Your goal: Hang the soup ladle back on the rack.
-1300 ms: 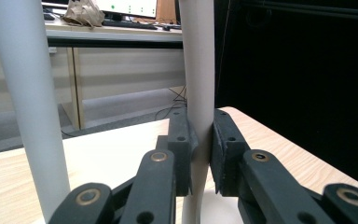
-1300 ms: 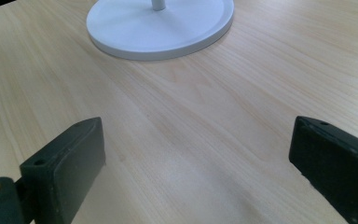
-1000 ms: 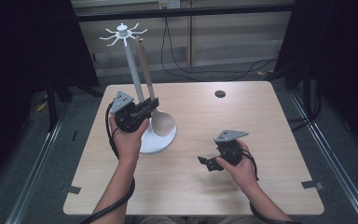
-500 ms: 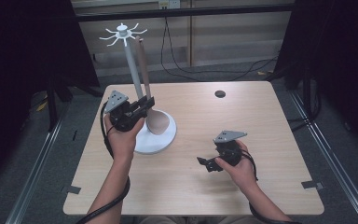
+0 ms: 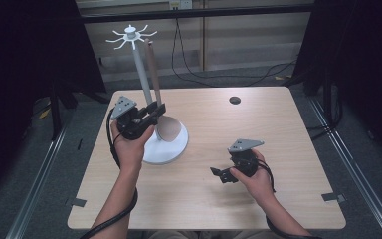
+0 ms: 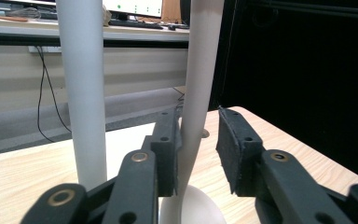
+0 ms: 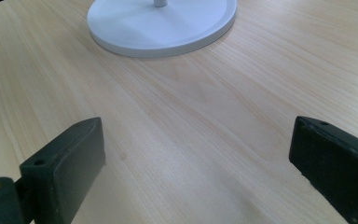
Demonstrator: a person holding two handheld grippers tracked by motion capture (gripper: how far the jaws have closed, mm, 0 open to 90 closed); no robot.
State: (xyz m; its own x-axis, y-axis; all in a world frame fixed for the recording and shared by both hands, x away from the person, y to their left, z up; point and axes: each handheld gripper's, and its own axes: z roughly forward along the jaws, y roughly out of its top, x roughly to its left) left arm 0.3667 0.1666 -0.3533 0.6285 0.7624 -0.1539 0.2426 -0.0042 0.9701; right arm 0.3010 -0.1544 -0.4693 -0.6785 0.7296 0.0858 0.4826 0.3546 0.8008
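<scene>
A white stand has a round base (image 5: 171, 151) (image 7: 163, 23), a tall pole (image 5: 140, 74) (image 6: 81, 93) and a ring of hooks on top. A wooden spoon (image 5: 152, 74) (image 6: 200, 70) stands upright beside the pole, its bowl down on the base. My left gripper (image 5: 156, 110) (image 6: 198, 149) is around the spoon's handle. The handle touches one pad and a small gap shows at the other, so the gripper is open. My right gripper (image 5: 218, 175) (image 7: 196, 163) hovers low over the table at front right, wide open with nothing in it, facing the base.
A small dark round disc (image 5: 235, 100) lies near the table's far edge. Tape marks (image 5: 77, 202) sit at the front corners. Cables run over the floor behind the table, and dark curtains stand on both sides.
My left gripper has drifted slightly to the left, and the spoon with it. The right gripper has stayed in place.
</scene>
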